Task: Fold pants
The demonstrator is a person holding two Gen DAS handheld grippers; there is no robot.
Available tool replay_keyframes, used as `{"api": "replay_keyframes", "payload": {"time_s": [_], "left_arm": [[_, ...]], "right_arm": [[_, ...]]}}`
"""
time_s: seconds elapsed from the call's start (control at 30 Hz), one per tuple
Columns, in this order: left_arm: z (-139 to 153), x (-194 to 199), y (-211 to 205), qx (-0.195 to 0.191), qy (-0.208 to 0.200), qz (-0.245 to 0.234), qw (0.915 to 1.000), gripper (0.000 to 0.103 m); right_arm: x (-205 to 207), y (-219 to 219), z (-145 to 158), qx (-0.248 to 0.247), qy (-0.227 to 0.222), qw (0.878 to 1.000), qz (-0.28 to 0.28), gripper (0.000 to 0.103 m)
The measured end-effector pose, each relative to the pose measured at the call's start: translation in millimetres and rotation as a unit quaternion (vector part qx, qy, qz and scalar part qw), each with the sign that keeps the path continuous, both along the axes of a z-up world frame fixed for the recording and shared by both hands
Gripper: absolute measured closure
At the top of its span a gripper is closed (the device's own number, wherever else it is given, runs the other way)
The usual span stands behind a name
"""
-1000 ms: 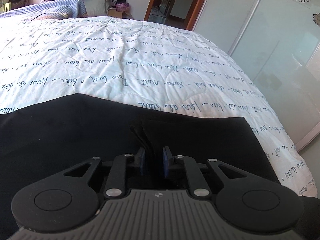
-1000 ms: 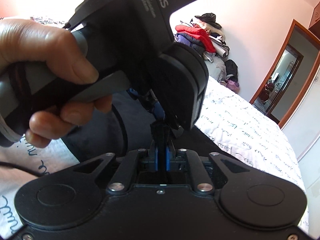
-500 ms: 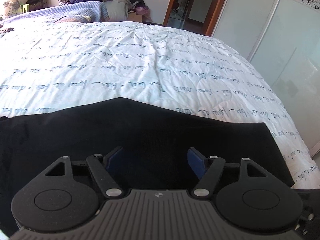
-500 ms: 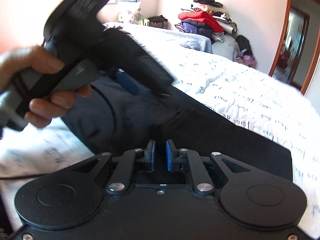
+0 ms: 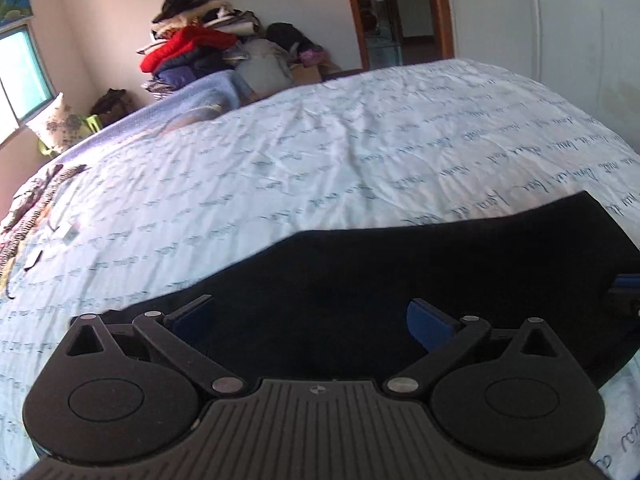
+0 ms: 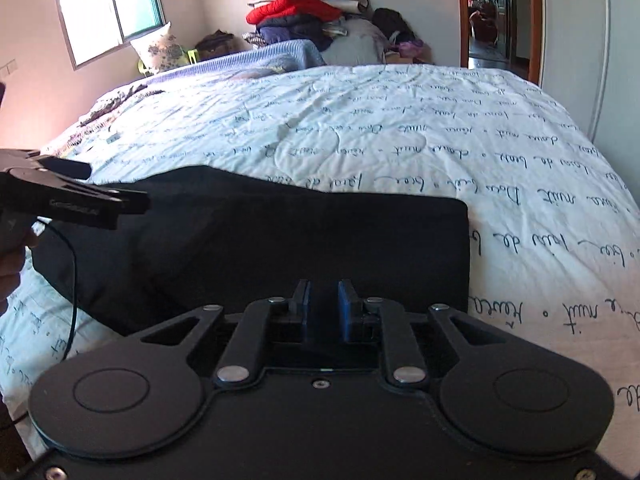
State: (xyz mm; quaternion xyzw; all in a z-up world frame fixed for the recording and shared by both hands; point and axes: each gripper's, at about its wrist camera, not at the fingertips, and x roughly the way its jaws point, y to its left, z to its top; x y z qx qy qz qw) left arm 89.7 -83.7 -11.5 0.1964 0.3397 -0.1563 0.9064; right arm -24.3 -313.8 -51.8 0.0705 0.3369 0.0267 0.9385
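The black pants (image 6: 280, 240) lie flat on the near part of the bed (image 6: 400, 128), folded into a rough rectangle w/ a clean straight edge on the right side in the right wrist view. White quilt w/ handwriting print stretches away to the far side; clothes pile (image 6: 304, 12) sits against the far wall, well apart from the work.

What changed: left gripper (image 5: 312, 320) a sec ago had its pads pinched on a fold of the fabric. Its jaws have just been opening, and now the fingers (image 5: 428, 320) are spread wide w/ nothing between them but cloth lying underneath, not pinched. View has also swung, so the left hand looks to have lifted and turned away from the pants.

Right gripper (image 6: 323, 308) was pinching a raised fold a sec ago; its jaws have just been opening a little. Now there's a narrow gap between the blue pads, and the fabric lies flat below & beyond the tips, no cloth visibly caught. The other tool, which crowded that view before, now sits at the left edge.

Meaning, prob.: both hands have let go, so this fold is laid down. Next is likely smoothing, or re-gripping for one more fold if the bundle needs to be smaller.
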Motion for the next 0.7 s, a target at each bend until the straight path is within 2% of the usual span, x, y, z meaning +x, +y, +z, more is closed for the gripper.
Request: {"api": "replay_keyframes", "payload": {"time_s": [0.07, 0.17, 0.27, 0.3, 0.33, 0.37, 0.43, 0.47, 0.5, 0.57, 0.63, 0.67, 0.7], "left_arm": [[-15.6, -0.6, -22.4, 0.012, 0.008, -0.005, 0.9999, 0.001], [-35.5, -2.6, -43.0, 0.036, 0.012, -0.012, 0.9992, 0.001], [-45.0, -6.2, -47.1, 0.041, 0.015, -0.014, 0.9990, 0.000], [-45.4, -7.8, -46.6, 0.040, 0.012, -0.012, 0.9990, 0.000], [-45.0, -8.6, -45.9, 0.040, 0.012, -0.012, 0.9991, 0.000], [-44.7, -8.2, -45.0, 0.038, 0.014, -0.011, 0.9991, 0.000], [-42.7, -6.6, -44.3, 0.033, 0.020, -0.005, 0.9993, 0.000], [-42.8, -5.9, -43.2, 0.029, 0.023, -0.003, 0.9993, 0.000], [-43.1, -5.0, -42.3, 0.025, 0.026, 0.000, 0.9993, 0.000], [-41.9, -3.4, -41.0, 0.018, 0.034, 0.008, 0.9992, 0.000], [-41.3, -2.2, -40.1, 0.014, 0.039, 0.013, 0.9990, 0.000], [-41.1, -1.6, -39.6, 0.013, 0.042, 0.015, 0.9989, 0.000], [-41.0, -0.7, -39.3, 0.011, 0.044, 0.017, 0.9988, 0.000]], "right_arm": [[-11.2, 13.5, -5.6, -0.022, 0.019, 1.000, 0.004, 0.082], [-36.7, 10.6, -9.9, -0.050, 0.047, 0.998, 0.016, 0.074], [-59.6, 1.2, 3.9, -0.061, 0.075, 0.995, 0.029, 0.072], [-69.0, -3.4, 13.6, -0.050, 0.071, 0.996, 0.028, 0.070], [-77.4, -11.9, 27.8, -0.016, 0.057, 0.998, 0.027, 0.068], [-82.7, -20.5, 42.0, 0.022, 0.037, 0.999, 0.024, 0.061], [-86.9, -37.0, 69.4, 0.090, -0.019, 0.996, 0.018, 0.043], [-84.3, -42.0, 81.6, 0.105, -0.051, 0.993, 0.016, 0.029], [-79.6, -42.4, 88.7, 0.097, -0.076, 0.992, 0.020, 0.026], [-51.4, -34.3, 87.1, 0.014, -0.092, 0.995, 0.019, 0.026], [-15.3, -25.7, 69.1, -0.061, -0.076, 0.995, -0.002, 0.026], [3.3, -24.7, 56.1, -0.076, -0.061, 0.995, 0.000, 0.027], [19.9, -26.0, 43.1, -0.071, -0.045, 0.996, -0.001, 0.030]]}}
